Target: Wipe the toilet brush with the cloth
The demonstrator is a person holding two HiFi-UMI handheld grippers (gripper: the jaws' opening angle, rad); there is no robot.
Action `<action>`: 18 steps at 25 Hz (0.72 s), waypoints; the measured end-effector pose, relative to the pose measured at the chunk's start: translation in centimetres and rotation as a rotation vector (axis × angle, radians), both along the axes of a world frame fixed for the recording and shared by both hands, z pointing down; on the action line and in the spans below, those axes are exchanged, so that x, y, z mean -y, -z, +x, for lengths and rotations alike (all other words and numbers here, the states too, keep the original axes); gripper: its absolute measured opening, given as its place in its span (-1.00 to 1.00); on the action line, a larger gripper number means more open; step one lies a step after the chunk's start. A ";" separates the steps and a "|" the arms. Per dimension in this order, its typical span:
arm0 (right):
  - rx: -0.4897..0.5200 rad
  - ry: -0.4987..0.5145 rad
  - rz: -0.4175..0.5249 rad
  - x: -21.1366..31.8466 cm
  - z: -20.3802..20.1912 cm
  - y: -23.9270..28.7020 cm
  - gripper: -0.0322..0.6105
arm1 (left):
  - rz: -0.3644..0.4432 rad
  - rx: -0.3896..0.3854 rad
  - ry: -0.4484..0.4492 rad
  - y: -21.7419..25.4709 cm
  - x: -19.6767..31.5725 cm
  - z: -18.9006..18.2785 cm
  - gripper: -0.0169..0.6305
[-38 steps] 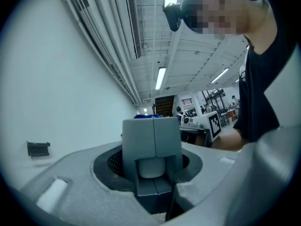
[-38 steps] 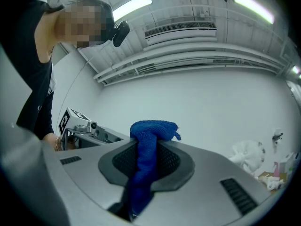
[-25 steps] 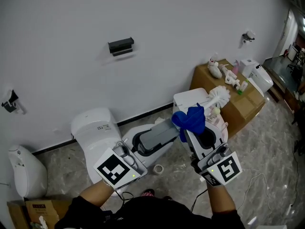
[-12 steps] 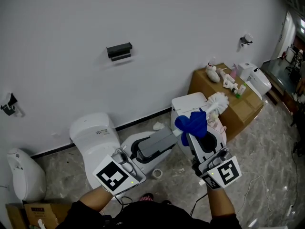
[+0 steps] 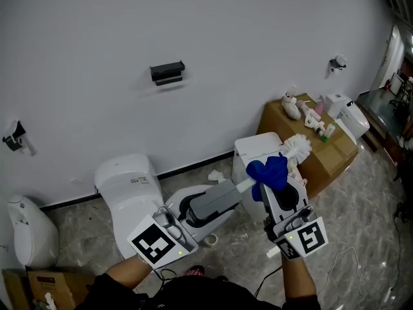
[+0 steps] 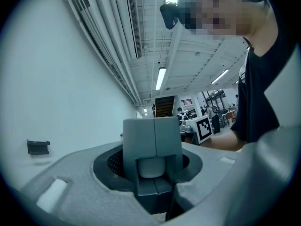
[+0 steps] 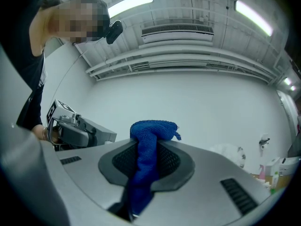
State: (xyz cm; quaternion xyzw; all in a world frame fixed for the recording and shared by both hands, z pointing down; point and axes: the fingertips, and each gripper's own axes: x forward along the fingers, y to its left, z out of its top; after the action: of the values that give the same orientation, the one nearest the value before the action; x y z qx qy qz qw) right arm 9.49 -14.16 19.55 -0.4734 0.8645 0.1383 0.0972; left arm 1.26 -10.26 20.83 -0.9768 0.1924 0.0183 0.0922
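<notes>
- Head view alone takes in the whole arrangement. The left gripper (image 5: 240, 187) holds the white toilet brush (image 5: 297, 147) by its handle, with the bristles up and to the right. The brush is above two white toilets (image 5: 126, 179) that stand against the wall.
- Only that view shows the cloth meeting the brush. The right gripper (image 5: 263, 185) has the blue cloth (image 5: 270, 172) bunched around the handle, just below the bristles.
- Left gripper view shows its grey fingers (image 6: 141, 140) drawn narrow, clamped on a pale piece low between them. Brush head and cloth are hidden behind the fingers. Off to the sides are a black bracket (image 6: 37, 146) on the wall, the right gripper's marker cube (image 6: 203, 128) and ceiling lights (image 6: 161, 78).
- Right gripper view shows the cloth pinched between its jaws, hanging down the gap and folded over at the tips. The left gripper lies off to the left. A white blur at the right may be the bristles.
- No brand can be read. Each cube carries only a black-and-white square marker. The label (image 5: 139, 172) on the left toilet's tank and the print on the cardboard box (image 5: 40, 288) at the bottom left are too small to read.
</notes>
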 end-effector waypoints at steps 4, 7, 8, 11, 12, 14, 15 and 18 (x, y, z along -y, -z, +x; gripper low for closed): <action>-0.003 -0.014 0.003 0.2 0.3 -0.2 -0.66 | -0.008 -0.004 0.005 -0.2 -0.2 -0.3 -0.42; -0.007 -0.023 0.006 0.3 0.6 -0.2 -0.66 | -0.006 -0.008 0.005 -0.2 -0.3 -0.4 -0.42; -0.006 -0.028 0.007 0.3 0.7 -0.1 -0.66 | -0.009 -0.007 0.005 -0.2 -0.3 -0.4 -0.42; -0.006 -0.044 0.007 0.6 1.3 -0.1 -0.66 | -0.007 -0.012 0.002 0.0 -0.4 -0.4 -0.42; -0.007 -0.049 0.006 0.7 1.6 -0.2 -0.66 | -0.006 -0.014 0.001 0.0 -0.4 -0.4 -0.42; -0.008 -0.063 0.004 1.0 2.1 -0.3 -0.66 | -0.007 -0.013 0.000 0.0 -0.4 -0.4 -0.42; -0.007 -0.070 0.003 1.1 2.4 -0.3 -0.66 | -0.009 -0.012 0.000 0.0 -0.4 -0.4 -0.42; -0.007 -0.094 0.001 1.5 3.2 -0.4 -0.66 | -0.009 -0.010 -0.002 0.0 -0.4 -0.4 -0.42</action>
State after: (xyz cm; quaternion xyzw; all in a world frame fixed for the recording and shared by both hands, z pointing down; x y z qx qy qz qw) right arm 12.68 -15.64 19.93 -0.5129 0.8415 0.1450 0.0880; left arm 0.87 -9.84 20.81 -0.9773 0.1921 0.0224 0.0870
